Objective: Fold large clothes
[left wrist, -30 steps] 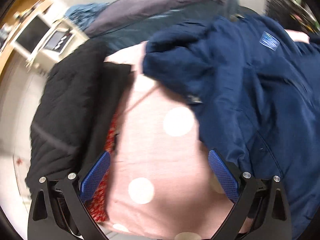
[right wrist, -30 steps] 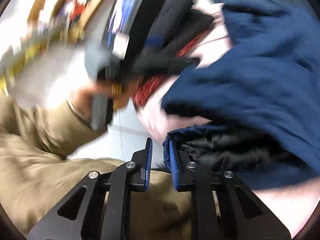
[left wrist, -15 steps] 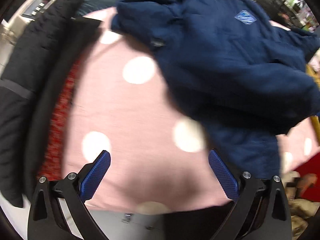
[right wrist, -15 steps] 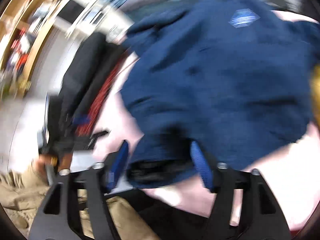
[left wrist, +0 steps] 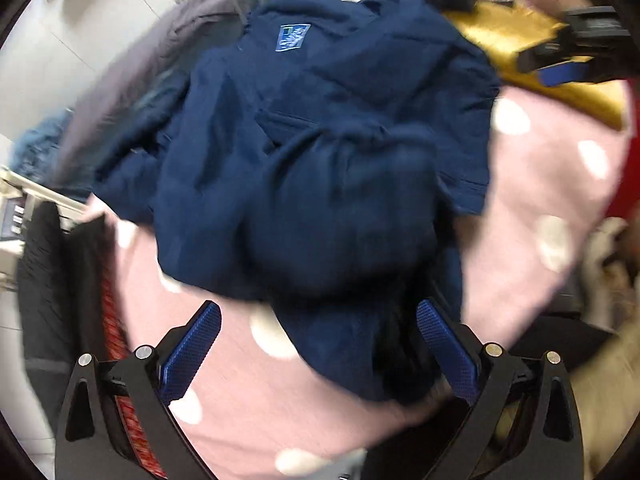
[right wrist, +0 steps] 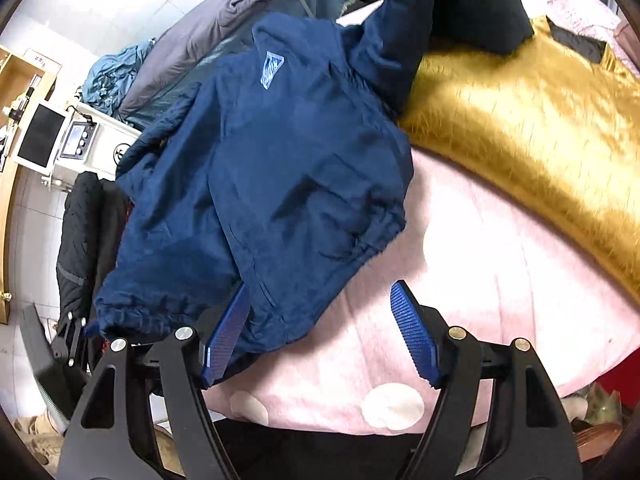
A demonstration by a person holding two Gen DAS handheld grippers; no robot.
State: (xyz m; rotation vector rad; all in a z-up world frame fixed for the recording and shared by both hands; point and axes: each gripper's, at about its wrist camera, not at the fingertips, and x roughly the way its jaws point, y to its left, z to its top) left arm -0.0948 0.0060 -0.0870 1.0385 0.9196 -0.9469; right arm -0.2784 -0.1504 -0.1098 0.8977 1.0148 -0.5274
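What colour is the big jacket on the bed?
Dark navy blue jacket, with a light-blue patch; clearest in the right wrist view.

Bed w/ pink polka-dot cover (right wrist: 500, 264) (left wrist: 540, 200) carries everything. Navy jacket (right wrist: 272, 168) (left wrist: 312, 168) lies crumpled on cover, centre to 10 o'clock in right view, hem toward 7 o'clock, one sleeve running up to 12. Gold fabric (right wrist: 532, 128) (left wrist: 520, 48) spread on cover from 1 to 3 o'clock, touching jacket sleeve. Black garment (right wrist: 84, 240) (left wrist: 44, 280) draped over bed edge at 9 o'clock, red knit (left wrist: 114, 332) just beside it. Grey quilt (right wrist: 224, 28) at 11 o'clock behind jacket, blue cloth (right wrist: 112, 80) bunched at its 10 o'clock end.
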